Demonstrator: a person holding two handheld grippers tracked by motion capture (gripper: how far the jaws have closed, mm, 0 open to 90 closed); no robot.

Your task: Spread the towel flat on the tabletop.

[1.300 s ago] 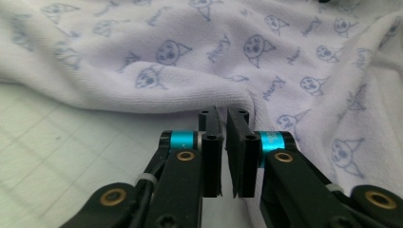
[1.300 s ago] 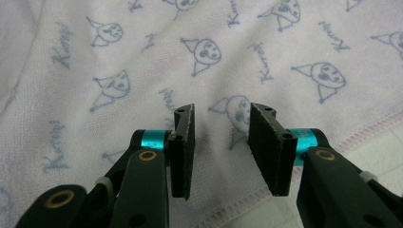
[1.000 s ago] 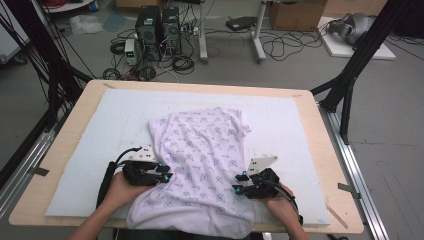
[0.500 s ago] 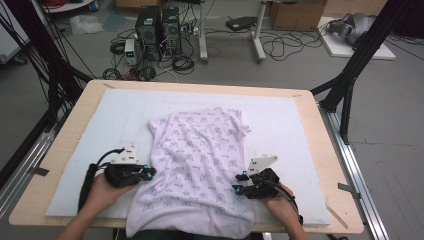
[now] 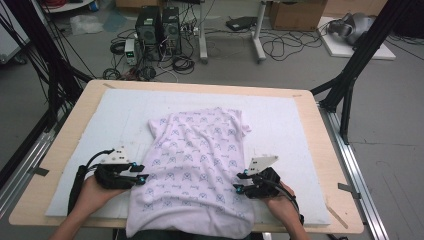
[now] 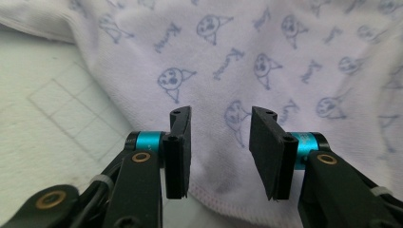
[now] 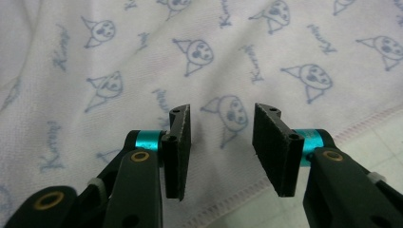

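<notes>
High view, garment: a white shirt (image 5: 197,170) printed with small blue cartoon faces and script lies flat in the middle of the table, collar end away from the person, its hem hanging over the near edge.
Shirt surface: gentle wrinkles run along its length; one short sleeve (image 5: 243,122) sticks out at the far right.
Left gripper view, cloth: the shirt (image 6: 266,61) covers the upper part of the frame, and its stitched edge runs under the jaws.
Right gripper view, cloth: the shirt (image 7: 199,57) lies under and beyond the jaws, with its stitched edge crossing at lower right.
Left gripper (image 5: 141,174): sits at the shirt's left edge near the hem, pointing inward; its jaws have just been opening and now stand apart, with a clear gap between the pads and no fabric pinched there.
Right gripper (image 5: 237,182): sits at the shirt's right edge, pointing inward; jaws spread, nothing clamped between them.
Hands: the left hand (image 5: 92,192) and the right hand (image 5: 277,202) grasp the grippers from the near side.
Padding: a white mat (image 5: 300,130) covers most of the wooden table (image 5: 65,145) under the shirt.
Beyond the table: computer towers (image 5: 160,25) and loose cables on the floor.
</notes>
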